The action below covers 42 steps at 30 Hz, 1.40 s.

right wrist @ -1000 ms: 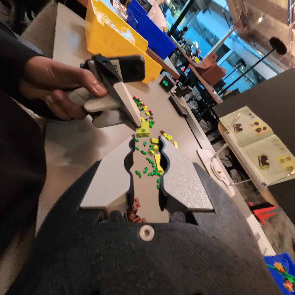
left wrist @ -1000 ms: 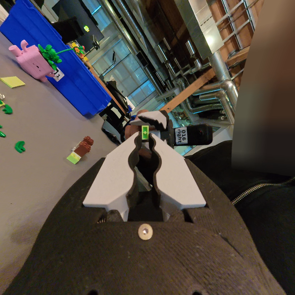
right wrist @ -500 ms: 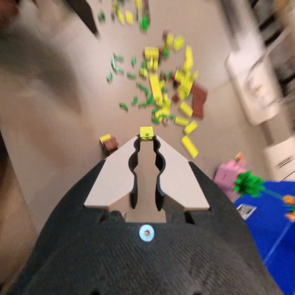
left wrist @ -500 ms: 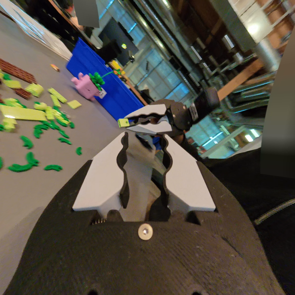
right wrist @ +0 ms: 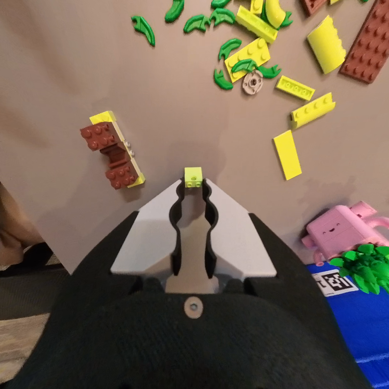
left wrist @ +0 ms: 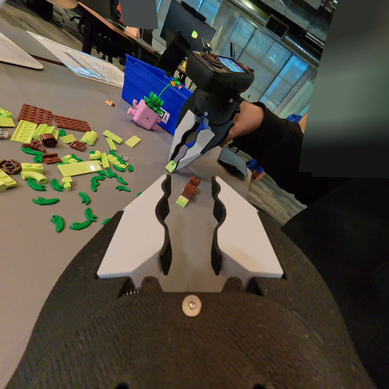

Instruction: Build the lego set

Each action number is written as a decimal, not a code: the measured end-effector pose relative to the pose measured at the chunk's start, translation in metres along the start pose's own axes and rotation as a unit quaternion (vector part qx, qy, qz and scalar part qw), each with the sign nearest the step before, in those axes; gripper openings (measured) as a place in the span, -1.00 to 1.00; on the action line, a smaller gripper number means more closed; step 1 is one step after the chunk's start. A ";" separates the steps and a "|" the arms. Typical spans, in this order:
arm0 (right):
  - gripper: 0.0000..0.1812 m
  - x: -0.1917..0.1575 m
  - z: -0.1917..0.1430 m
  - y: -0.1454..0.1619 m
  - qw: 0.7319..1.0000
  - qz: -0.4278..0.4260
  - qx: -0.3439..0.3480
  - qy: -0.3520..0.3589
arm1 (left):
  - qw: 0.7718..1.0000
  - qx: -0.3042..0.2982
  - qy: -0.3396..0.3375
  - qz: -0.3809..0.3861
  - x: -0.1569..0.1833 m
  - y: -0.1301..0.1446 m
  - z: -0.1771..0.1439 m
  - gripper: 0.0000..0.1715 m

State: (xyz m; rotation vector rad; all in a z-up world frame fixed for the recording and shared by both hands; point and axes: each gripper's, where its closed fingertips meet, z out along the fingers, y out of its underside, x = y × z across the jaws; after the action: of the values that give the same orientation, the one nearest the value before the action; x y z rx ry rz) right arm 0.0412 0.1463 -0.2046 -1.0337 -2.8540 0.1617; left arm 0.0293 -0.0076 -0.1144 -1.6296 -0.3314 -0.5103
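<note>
My right gripper is shut on a small lime brick and points down at the grey table. It also shows in the left wrist view, with the lime brick at its tips just above the table. A small brown and lime assembly lies on the table left of the right gripper's tips. In the left wrist view the assembly lies just beyond my left gripper, which is open and empty.
Loose lime, brown and green pieces are scattered over the table's left part; they also show in the right wrist view. A pink figure with a green plant stands against a blue bin. Papers lie at the back. The grippers' ends are close to 20 centimeters from one another.
The lime brick passed from my left gripper to my right one. My left gripper opened and swung down toward the assembly. My right gripper turned down to the table with the brick.
</note>
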 end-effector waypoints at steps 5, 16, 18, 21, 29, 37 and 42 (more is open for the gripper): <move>-0.80 -0.003 0.004 -0.007 1.000 -0.004 0.021 0.008 | 1.000 0.004 -0.002 0.015 -0.001 -0.002 0.000 -0.60; -0.67 0.011 -0.021 -0.004 0.994 0.038 0.088 0.055 | 1.000 -0.004 -0.007 0.017 -0.003 0.003 0.003 -0.59; -0.66 0.021 -0.041 -0.013 0.981 0.063 0.164 0.083 | 0.999 -0.010 -0.017 0.028 -0.005 0.004 0.006 -0.56; -0.77 0.037 -0.076 -0.030 0.929 0.129 0.322 0.126 | 0.996 -0.032 -0.056 0.053 -0.014 0.006 0.013 -0.38; -0.78 0.027 -0.089 -0.029 0.770 0.225 0.587 0.112 | 0.976 -0.064 -0.102 0.183 -0.030 -0.018 0.049 -0.01; -0.90 0.033 -0.078 -0.018 0.774 0.216 0.569 0.174 | 0.957 0.048 -0.086 0.271 -0.021 -0.047 0.057 -0.59; -0.89 0.036 -0.079 -0.015 0.767 0.226 0.573 0.180 | 0.964 0.060 -0.110 0.233 -0.029 -0.042 0.049 -0.96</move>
State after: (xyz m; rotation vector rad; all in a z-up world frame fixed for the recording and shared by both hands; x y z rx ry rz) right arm 0.0142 0.1630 -0.1221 -1.1514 -1.5323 1.3431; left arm -0.0096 0.0486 -0.0966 -1.5814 -0.1279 0.0477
